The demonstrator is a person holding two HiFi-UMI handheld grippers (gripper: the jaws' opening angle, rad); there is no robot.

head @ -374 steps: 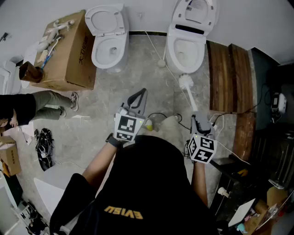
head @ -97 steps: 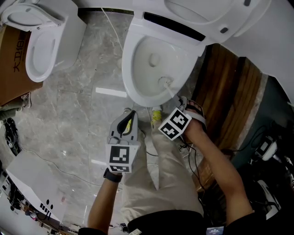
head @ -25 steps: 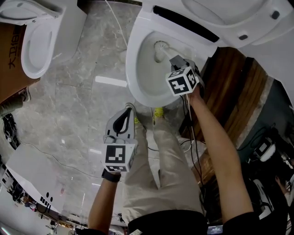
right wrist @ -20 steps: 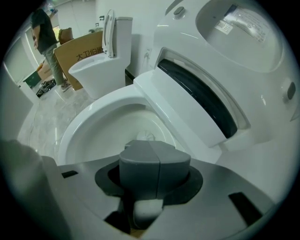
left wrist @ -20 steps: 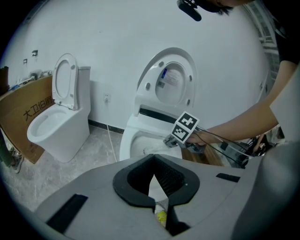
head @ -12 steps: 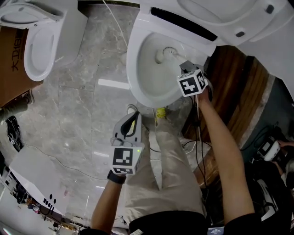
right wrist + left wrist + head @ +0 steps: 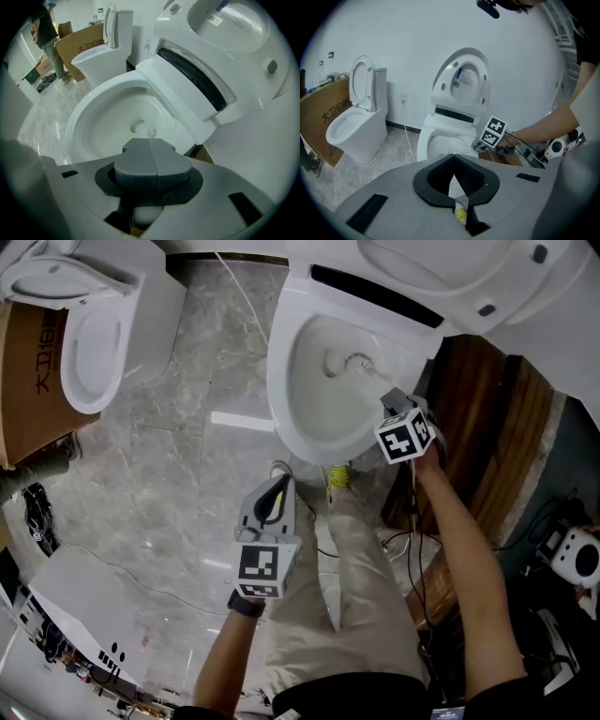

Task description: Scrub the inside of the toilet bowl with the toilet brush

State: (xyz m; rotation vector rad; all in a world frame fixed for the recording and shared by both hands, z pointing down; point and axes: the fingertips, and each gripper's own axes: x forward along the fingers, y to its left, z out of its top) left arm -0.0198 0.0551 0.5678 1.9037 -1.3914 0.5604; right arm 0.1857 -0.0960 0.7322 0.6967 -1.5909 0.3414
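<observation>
Right gripper (image 7: 394, 401) is clamped tight on the toilet brush (image 7: 357, 363) handle, with the head at the bottom of the toilet bowl (image 7: 281, 404). Left gripper (image 7: 278, 486) is closed on nothing. Cardboard box (image 7: 28, 362) reads "大卫".

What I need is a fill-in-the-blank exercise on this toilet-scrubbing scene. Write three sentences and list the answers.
1. The right tool grips the toilet brush by its ____.
2. The brush head is inside the ____ of the open toilet.
3. The left tool is shut and holds ____.

Missing words: handle; bowl; nothing
</observation>
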